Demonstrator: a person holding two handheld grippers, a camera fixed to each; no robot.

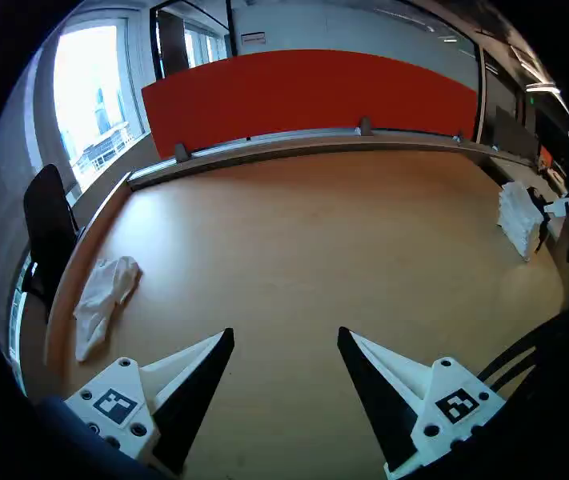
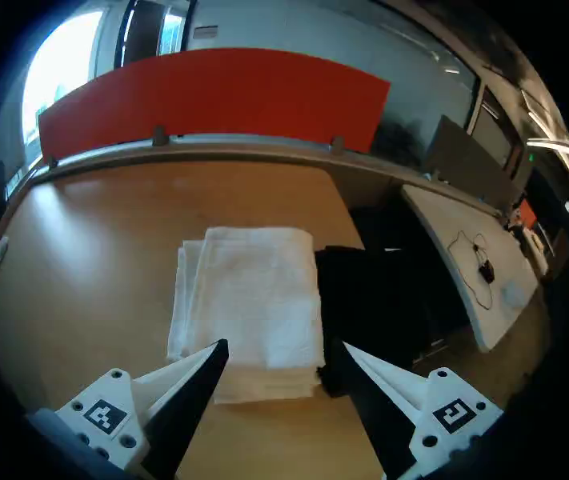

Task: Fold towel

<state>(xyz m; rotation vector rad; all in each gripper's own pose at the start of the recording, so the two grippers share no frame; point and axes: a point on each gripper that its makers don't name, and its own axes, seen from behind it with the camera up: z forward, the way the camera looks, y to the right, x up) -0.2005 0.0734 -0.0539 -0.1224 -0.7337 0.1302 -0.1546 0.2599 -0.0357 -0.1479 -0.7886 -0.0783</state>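
In the left gripper view, a crumpled white towel (image 1: pixel 102 300) lies near the left edge of the wooden table (image 1: pixel 324 240). My left gripper (image 1: pixel 286 340) hangs open over bare wood, well to the right of that towel. A stack of folded white towels (image 1: pixel 520 218) rests at the table's far right edge. In the right gripper view, the same stack of folded towels (image 2: pixel 252 304) lies just ahead of my right gripper (image 2: pixel 282 352), which stands open above its near edge, with nothing between its fingers.
A red partition (image 1: pixel 308 92) runs along the table's back edge. A black chair (image 1: pixel 48 224) stands at the left by the window. In the right gripper view, a dark gap (image 2: pixel 380 296) drops off beside the towel stack, with another desk (image 2: pixel 468 264) and cables beyond.
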